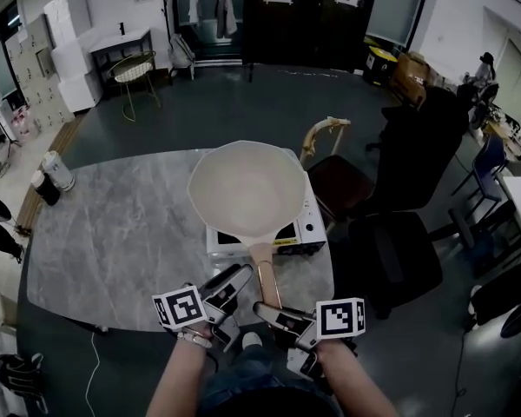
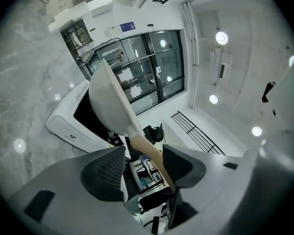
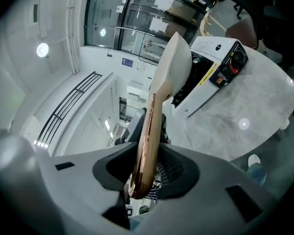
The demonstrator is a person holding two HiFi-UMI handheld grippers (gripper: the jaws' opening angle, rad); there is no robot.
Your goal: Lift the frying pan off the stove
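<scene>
Nearest the body: right gripper (image 1: 267, 309), jaws drawn narrow and clamped on the butt end of the wooden handle (image 1: 265, 278). In the right gripper view, the same handle (image 3: 148, 126) edge-on between the two pads, pinched from both sides.

Just to the left: left gripper (image 1: 236, 278), jaws spread wide and gripping nothing. In the left gripper view, handle (image 2: 146, 148) running through the gap close by the right-hand pad; hard to say whether touching it.

Farther out along the handle: cream frying pan (image 1: 247, 188), bowl facing up, held over the white portable stove (image 1: 306, 226) and seemingly clear of its black cooktop.

Under the stove: grey marble counter (image 1: 113, 233), with the stove near its right edge. At the counter's far left corner: two tall cups (image 1: 54, 174), one pale, one dark.

Beyond the right edge: wooden chair (image 1: 334, 181) with a dark seat, then a black office chair (image 1: 408, 159).
</scene>
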